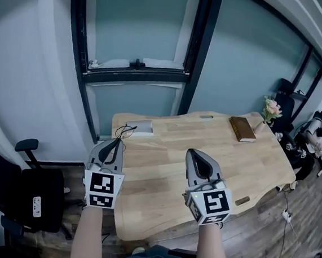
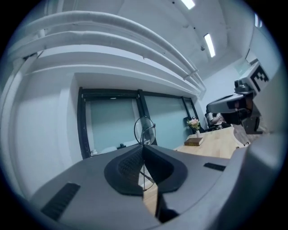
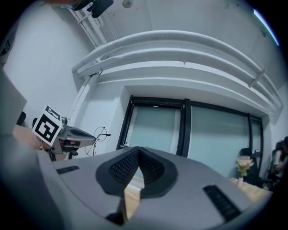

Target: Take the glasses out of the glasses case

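Thin wire-framed glasses [image 1: 124, 132] hang from the tip of my left gripper [image 1: 118, 142], held up above the left part of the wooden table [image 1: 168, 171]. In the left gripper view a round lens [image 2: 144, 130] stands above the jaws, which are shut on the frame. The grey glasses case [image 1: 139, 127] lies on the table's far left edge, just beyond the glasses. My right gripper [image 1: 196, 155] hovers over the table's middle, shut with nothing in it. The right gripper view shows its jaws closed [image 3: 137, 150] and the left gripper with the glasses [image 3: 100, 134] off to the left.
A brown book [image 1: 242, 128] and a small vase of flowers [image 1: 270, 110] stand at the table's far right. A black office chair [image 1: 33, 195] is left of the table. A person [image 1: 318, 135] sits far right. Glass partitions lie behind the table.
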A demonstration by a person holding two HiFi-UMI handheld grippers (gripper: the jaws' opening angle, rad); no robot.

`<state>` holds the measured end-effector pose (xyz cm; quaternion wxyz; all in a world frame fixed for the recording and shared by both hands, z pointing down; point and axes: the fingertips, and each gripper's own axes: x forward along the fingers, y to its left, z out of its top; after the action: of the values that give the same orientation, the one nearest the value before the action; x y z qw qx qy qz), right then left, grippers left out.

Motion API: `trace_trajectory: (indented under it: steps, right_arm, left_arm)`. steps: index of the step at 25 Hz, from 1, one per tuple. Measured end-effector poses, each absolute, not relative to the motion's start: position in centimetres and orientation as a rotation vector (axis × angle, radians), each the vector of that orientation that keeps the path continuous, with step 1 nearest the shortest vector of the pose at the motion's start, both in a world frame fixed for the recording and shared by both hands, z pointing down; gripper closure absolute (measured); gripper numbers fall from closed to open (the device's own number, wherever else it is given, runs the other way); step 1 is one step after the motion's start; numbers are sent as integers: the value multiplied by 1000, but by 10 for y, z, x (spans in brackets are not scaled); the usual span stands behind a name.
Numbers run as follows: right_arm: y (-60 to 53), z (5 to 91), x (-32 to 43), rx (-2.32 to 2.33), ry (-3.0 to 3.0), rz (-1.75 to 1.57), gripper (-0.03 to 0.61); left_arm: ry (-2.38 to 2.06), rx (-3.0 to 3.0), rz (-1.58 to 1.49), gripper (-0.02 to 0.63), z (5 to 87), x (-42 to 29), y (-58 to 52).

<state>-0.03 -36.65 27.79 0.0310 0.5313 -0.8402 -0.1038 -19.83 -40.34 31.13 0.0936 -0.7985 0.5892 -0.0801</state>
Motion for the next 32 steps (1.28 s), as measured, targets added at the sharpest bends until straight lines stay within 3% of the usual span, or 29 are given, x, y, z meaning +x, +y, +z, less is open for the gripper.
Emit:
trace_trajectory:
  steps: [17,32]
  right_arm:
    - [-355,237,38,1658,-2676,-380,569]
    - [-320,246,40,1649,-2659,-391,569]
  left_arm:
    - [1810,-2215,-49,592,249,-167,-358]
    - [1752,-2263,18,592,250,-146,-328]
